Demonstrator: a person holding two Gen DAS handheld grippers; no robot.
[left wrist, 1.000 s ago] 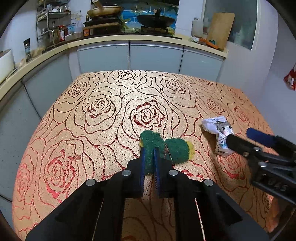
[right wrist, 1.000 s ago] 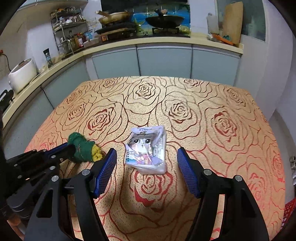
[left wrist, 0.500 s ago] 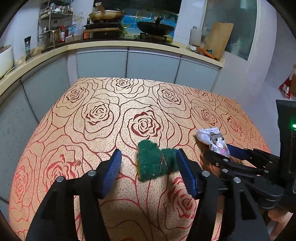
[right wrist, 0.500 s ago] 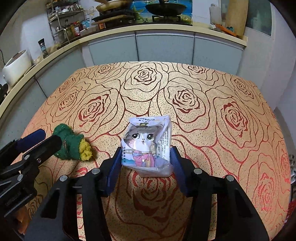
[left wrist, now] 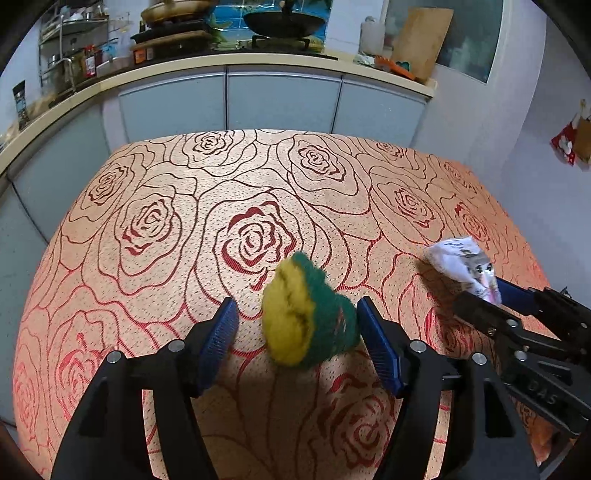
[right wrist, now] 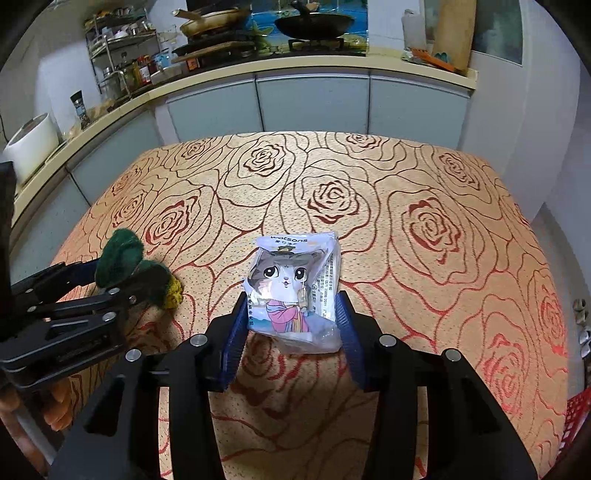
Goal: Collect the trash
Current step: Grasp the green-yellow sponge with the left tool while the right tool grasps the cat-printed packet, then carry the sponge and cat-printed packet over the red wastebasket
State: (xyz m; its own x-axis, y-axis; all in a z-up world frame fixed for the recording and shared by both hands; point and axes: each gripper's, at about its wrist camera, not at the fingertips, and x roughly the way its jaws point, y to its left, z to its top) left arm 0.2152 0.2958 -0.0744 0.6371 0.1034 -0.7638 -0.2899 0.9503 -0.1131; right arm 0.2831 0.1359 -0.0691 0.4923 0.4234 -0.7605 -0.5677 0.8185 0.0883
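A green and yellow scouring sponge (left wrist: 306, 314) sits between the fingers of my left gripper (left wrist: 297, 341), which is open; its right finger touches the sponge, the left stands apart. The sponge also shows at the left of the right wrist view (right wrist: 136, 266). A plastic tissue packet with a cartoon cat (right wrist: 293, 291) is held between the fingers of my right gripper (right wrist: 291, 332), which is shut on it, just over the rose-patterned tablecloth (right wrist: 424, 229). The packet shows at the right of the left wrist view (left wrist: 463, 264).
The table's far edge faces grey kitchen cabinets (right wrist: 310, 99) and a counter with pans (right wrist: 314, 22). A rice cooker (right wrist: 31, 142) stands on the left counter. A red basket (right wrist: 576, 413) shows past the table's right edge.
My left gripper went from shut on the sponge to open; the sponge turned over, yellow side up. My right gripper closed onto the tissue packet and lifted it slightly.
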